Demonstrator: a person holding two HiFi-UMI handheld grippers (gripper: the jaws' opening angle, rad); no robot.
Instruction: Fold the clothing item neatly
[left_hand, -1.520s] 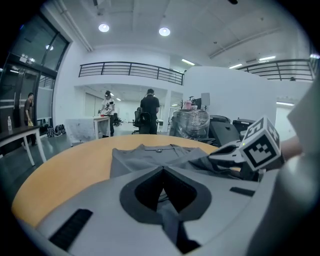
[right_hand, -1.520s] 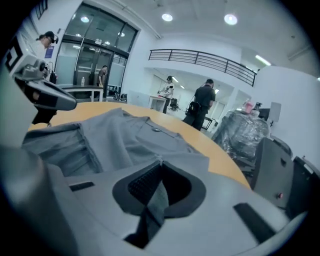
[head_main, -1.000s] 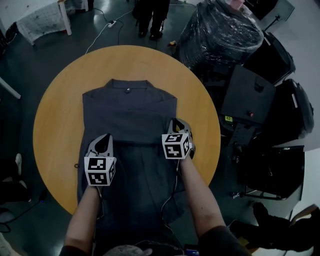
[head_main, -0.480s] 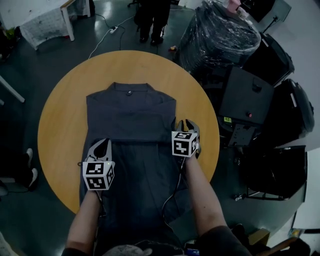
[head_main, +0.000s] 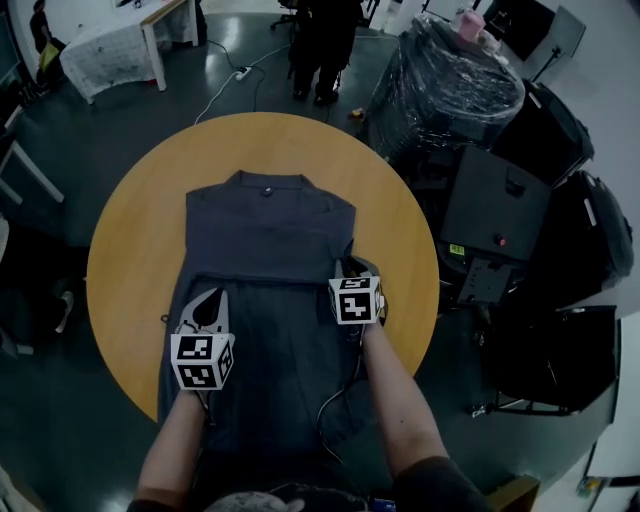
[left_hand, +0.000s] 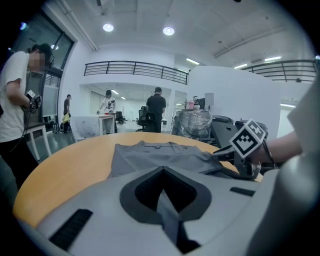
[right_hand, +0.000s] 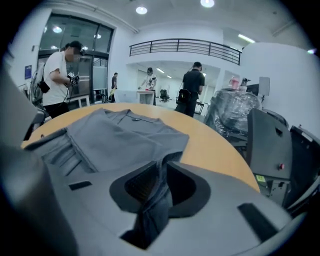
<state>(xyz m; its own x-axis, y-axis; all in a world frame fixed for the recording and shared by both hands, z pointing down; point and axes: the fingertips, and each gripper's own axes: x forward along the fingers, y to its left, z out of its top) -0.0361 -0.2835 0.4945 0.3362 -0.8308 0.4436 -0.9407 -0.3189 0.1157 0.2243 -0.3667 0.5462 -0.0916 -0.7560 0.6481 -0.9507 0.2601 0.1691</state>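
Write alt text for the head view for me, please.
A dark garment lies on a round wooden table, its lower part hanging off the near edge. The left gripper and right gripper pinch its sides; the right jaws, cloth between them, have just been opening.

Left tool (head_main: 212, 296) shut; right tool (head_main: 352, 266) jaws just widened on cloth (head_main: 270, 230)
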